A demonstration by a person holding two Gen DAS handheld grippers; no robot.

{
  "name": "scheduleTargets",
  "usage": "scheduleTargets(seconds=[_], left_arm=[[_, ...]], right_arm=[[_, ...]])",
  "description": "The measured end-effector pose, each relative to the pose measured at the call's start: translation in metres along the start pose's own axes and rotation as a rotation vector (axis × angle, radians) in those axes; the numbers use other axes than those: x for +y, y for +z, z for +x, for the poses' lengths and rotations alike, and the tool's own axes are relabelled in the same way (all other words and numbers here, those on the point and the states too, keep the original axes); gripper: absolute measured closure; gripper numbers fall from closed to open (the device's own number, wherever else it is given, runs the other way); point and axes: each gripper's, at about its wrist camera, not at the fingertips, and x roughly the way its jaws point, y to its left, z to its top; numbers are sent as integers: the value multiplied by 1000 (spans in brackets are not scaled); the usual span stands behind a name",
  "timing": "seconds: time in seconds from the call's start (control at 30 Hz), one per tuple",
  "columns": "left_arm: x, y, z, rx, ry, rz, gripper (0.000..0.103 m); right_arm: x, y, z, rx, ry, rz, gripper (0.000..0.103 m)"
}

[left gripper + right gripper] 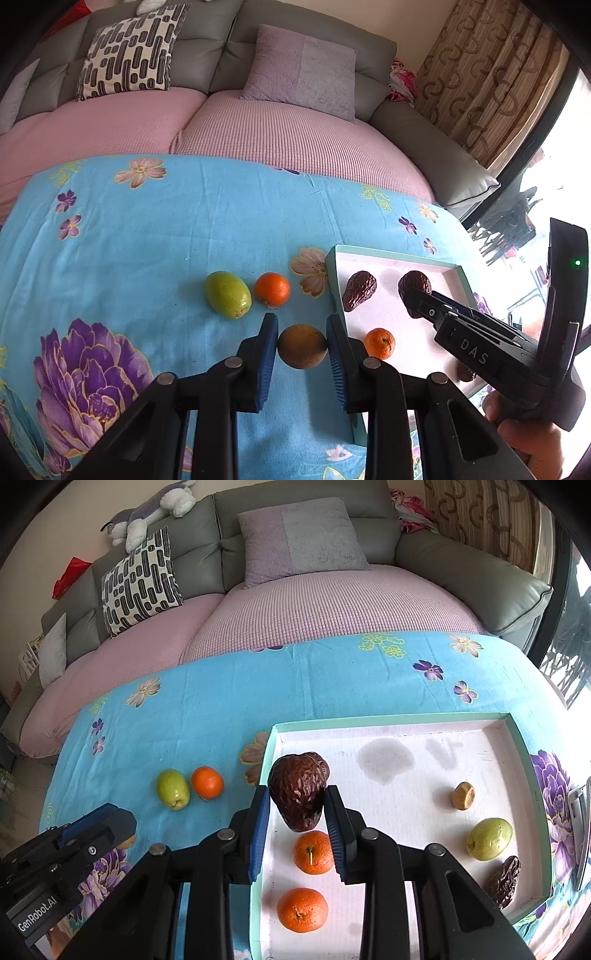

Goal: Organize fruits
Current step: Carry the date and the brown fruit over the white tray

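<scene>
Blue floral cloth (184, 229) covers the table in our left wrist view, and our left tongs (302, 350) sit around a brownish round fruit (302, 346) resting on it. The blue pads flank the fruit on both sides; the right one looks to be touching, but we can't say for sure the grip is tight. Just past it lie a green fruit (228, 294) and an orange (272, 289) side by side on the cloth, still outside the tray (391, 254). Inside the tray we spot a wrinkled dark date (359, 290) and a small orange (379, 343), with the right tongs reaching in over another dark one.

Over to the right wrist view: our right tongs (297, 805) are closed on a big wrinkled dark fruit (298, 790) near the tray's left wall (267, 768), looks like it's held a bit above the floor. Below it sit two oranges (313, 852) (302, 909), and off on the right side a tan piece (463, 795), a green fruit (489, 839) and a date (503, 880). The left gripper (92, 834) shows at lower left.

So we reckon we're mid-sort: right side placing the dark one, left side picking up the brown one. Next the right needs to set down and let go in a free spot, clear of the oranges, and the left wants a firm squeeze, then a lift over the tray rim. Round fruit could roll, so go easy.
</scene>
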Motion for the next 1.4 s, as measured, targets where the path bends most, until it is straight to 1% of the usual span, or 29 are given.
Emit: scheduleTargets(seconds=[0.27, 0.37, 0.43, 0.57, 0.7, 0.83, 1.1, 1.27, 1.4], left_arm=[[-29, -8, 12, 41, -32, 71, 74], [-42, -13, 18, 62, -38, 105, 74], [-51, -17, 23, 77, -42, 130, 74], [-70, -26, 31, 106, -59, 184, 74], [-89, -36, 39, 138, -68, 237, 74], [-101, -46, 48, 170, -73, 277, 74], [-110, -59, 61, 227, -68, 314, 74], [-114, -64, 64, 242, -60, 336, 74], [-114, -65, 63, 248, -63, 332, 74]], right_arm=[[-50, -3, -6, 0, -94, 117, 72], [-65, -5, -10, -1, -149, 145, 72], [-74, -7, -13, -3, -171, 160, 72], [-88, -10, -18, -11, -179, 195, 72], [-95, -11, -23, -11, -205, 200, 72], [-102, -14, -24, -4, -205, 210, 72], [-115, -18, -26, -4, -213, 239, 72], [-117, -22, -9, 42, -190, 247, 72], [-118, -25, 3, 73, -178, 250, 72]])
